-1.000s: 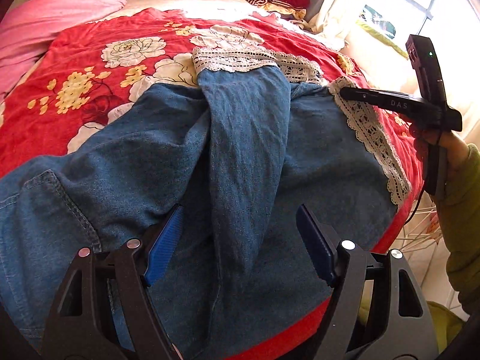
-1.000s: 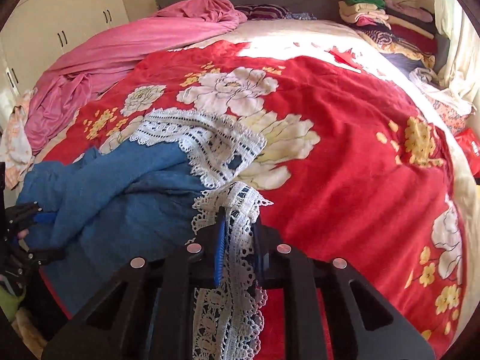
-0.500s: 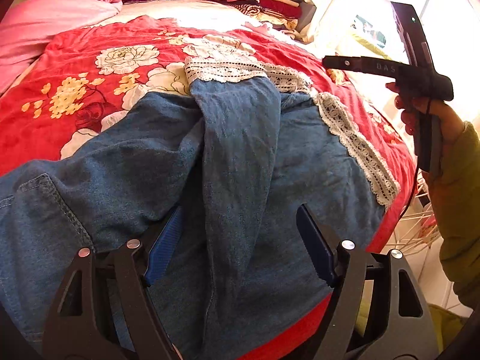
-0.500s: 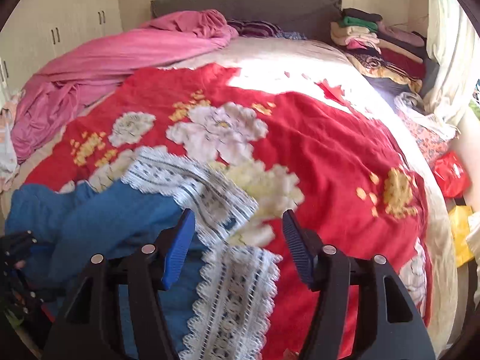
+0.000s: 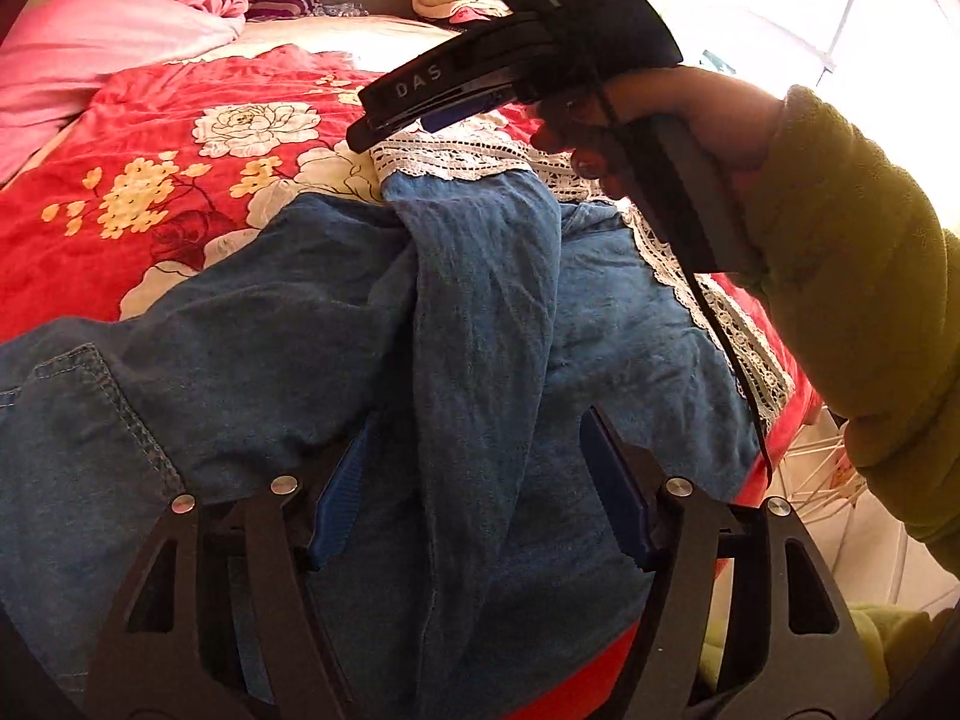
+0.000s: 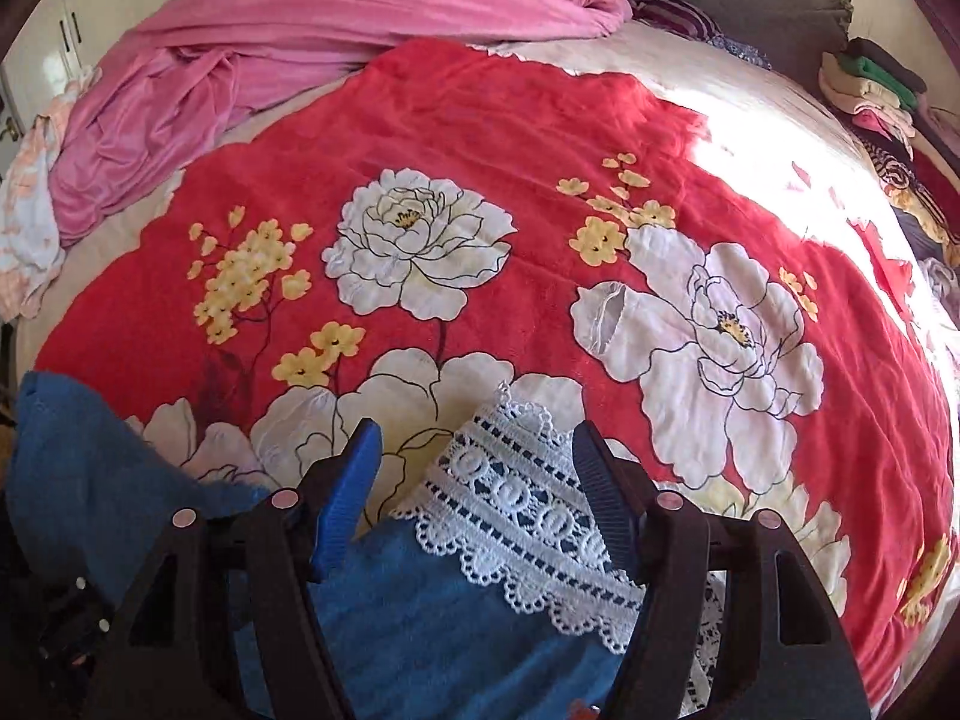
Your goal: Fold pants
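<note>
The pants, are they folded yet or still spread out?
Partly folded: one leg of the pants lies doubled over the other, its lace cuff on the red blanket. Both tools hover open, holding nothing.

One pair of pants (image 5: 480, 324) lies on one red blanket (image 6: 540, 138), with two lace cuffs (image 5: 456, 153) showing. Two grippers are in view, the left (image 5: 480, 504) and the right (image 6: 474, 492), each with two blue pads (image 6: 348, 498). At the bed's far edge lie one pink sheet (image 6: 288, 42) and one clothes stack (image 6: 870, 90).
</note>
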A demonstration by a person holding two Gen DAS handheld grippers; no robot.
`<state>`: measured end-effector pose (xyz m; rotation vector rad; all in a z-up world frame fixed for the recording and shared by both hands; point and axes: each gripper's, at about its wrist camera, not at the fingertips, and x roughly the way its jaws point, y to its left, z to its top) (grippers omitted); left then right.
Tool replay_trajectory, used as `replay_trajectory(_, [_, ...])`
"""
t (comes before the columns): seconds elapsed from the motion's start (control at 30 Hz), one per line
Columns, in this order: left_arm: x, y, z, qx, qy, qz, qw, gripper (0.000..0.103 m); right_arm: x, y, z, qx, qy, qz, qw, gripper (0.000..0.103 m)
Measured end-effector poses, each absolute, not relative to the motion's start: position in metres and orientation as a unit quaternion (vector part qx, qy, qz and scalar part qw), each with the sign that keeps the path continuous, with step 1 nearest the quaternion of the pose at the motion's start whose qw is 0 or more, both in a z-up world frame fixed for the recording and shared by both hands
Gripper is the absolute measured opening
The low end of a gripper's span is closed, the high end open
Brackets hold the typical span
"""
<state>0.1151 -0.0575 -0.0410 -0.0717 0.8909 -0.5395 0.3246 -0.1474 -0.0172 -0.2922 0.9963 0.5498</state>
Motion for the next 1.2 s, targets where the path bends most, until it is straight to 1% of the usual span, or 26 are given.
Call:
replay_trajectory(0.07, [0.117,-0.053,-0.042,-0.041,0.425,-0.259,0.867,0.060,0.331,-0.144,-0.027,-0.145,0.477,0.250,0.830,0.065])
replay_trajectory(0.1, [0.117,-0.053,-0.043,-0.043,0.425,-0.260,0.866,0.060,0.333,-0.145,-0.033,-0.149,0.482,0.244,0.828,0.061])
replay_trajectory(0.13, [0.117,-0.052,-0.043,-0.043,0.423,-0.261,0.867,0.060,0.335,-0.146,-0.038,-0.153,0.484,0.237,0.828,0.041])
replay_trajectory(0.17, [0.117,-0.052,-0.043,-0.042,0.421,-0.261,0.868,0.060,0.336,-0.148,-0.040,-0.151,0.483,0.234,0.830,0.036])
replay_trajectory(0.2, [0.117,-0.051,-0.043,-0.041,0.418,-0.262,0.869,0.060,0.335,-0.152,-0.039,-0.139,0.479,0.241,0.832,0.024])
replay_trajectory(0.23, [0.116,-0.051,-0.043,-0.042,0.415,-0.262,0.870,0.060,0.333,-0.157,-0.036,-0.124,0.476,0.251,0.833,0.014])
replay_trajectory(0.3, [0.116,-0.050,-0.043,-0.045,0.412,-0.263,0.871,0.060,0.325,-0.169,-0.026,-0.098,0.466,0.258,0.841,0.013])
replay_trajectory(0.47, [0.114,-0.049,-0.042,-0.049,0.405,-0.259,0.875,0.060,0.300,-0.217,0.008,-0.003,0.428,0.265,0.864,0.013])
replay_trajectory(0.7, [0.111,-0.051,-0.040,-0.048,0.397,-0.257,0.880,0.060,0.256,-0.287,0.048,0.091,0.370,0.237,0.894,0.013])
replay_trajectory(0.73, [0.111,-0.053,-0.040,-0.044,0.397,-0.259,0.880,0.052,0.252,-0.294,0.049,0.102,0.366,0.233,0.895,0.013])
replay_trajectory(0.77, [0.111,-0.055,-0.039,-0.038,0.397,-0.261,0.879,0.035,0.246,-0.303,0.051,0.113,0.363,0.230,0.896,0.013])
replay_trajectory(0.8, [0.110,-0.058,-0.038,-0.030,0.395,-0.261,0.880,0.027,0.239,-0.310,0.052,0.121,0.360,0.228,0.897,0.013])
replay_trajectory(0.83, [0.110,-0.060,-0.038,-0.024,0.394,-0.264,0.880,0.009,0.233,-0.317,0.053,0.128,0.357,0.224,0.898,0.013])
replay_trajectory(0.87, [0.108,-0.062,-0.037,-0.019,0.394,-0.271,0.878,0.002,0.226,-0.323,0.053,0.135,0.355,0.220,0.898,0.013])
replay_trajectory(1.2, [0.091,-0.061,-0.020,-0.005,0.397,-0.291,0.871,0.002,0.157,-0.374,0.043,0.186,0.367,0.197,0.890,0.013])
